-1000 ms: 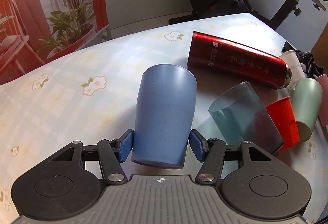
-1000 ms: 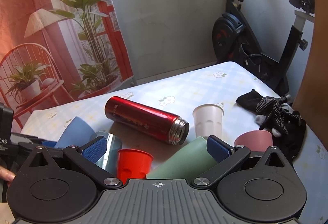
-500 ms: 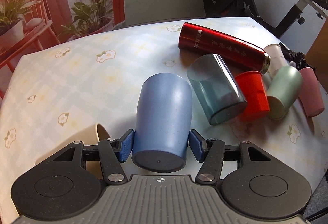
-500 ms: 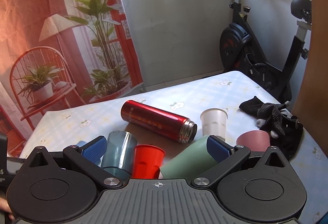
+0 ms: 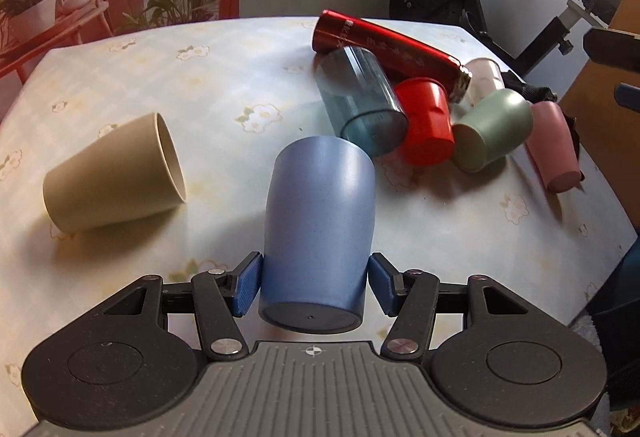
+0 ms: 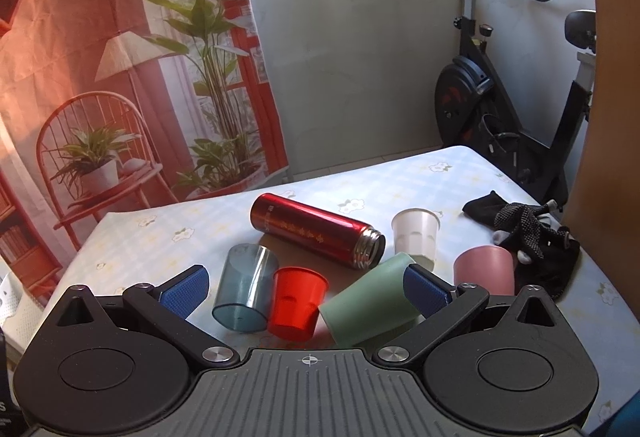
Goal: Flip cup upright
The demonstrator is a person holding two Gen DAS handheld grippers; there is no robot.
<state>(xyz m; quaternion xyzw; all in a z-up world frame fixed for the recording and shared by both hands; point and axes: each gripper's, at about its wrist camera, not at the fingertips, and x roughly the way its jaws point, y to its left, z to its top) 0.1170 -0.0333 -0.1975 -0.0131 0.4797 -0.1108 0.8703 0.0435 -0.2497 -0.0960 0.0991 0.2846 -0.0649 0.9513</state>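
Note:
My left gripper point(image 5: 314, 283) is shut on a blue cup point(image 5: 318, 233), gripping it near its base with the base toward the camera and the mouth pointing away, held above the table. My right gripper point(image 6: 306, 285) is open and empty, raised above a cluster of cups lying on their sides. A beige cup point(image 5: 114, 177) lies on its side at the left of the left wrist view.
A red flask point(image 6: 316, 235), a clear teal cup point(image 6: 244, 285), a red cup point(image 6: 296, 303), a green cup point(image 6: 370, 311) and a pink cup point(image 6: 484, 275) lie together on the floral tablecloth point(image 5: 224, 85). A white cup point(image 6: 414, 237) stands upright. Black gloves point(image 6: 528, 233) lie at the right edge.
My left gripper has lifted and pulled back with the blue cup, bringing the beige cup into view. My right gripper has risen, and the blue cup has left its view.

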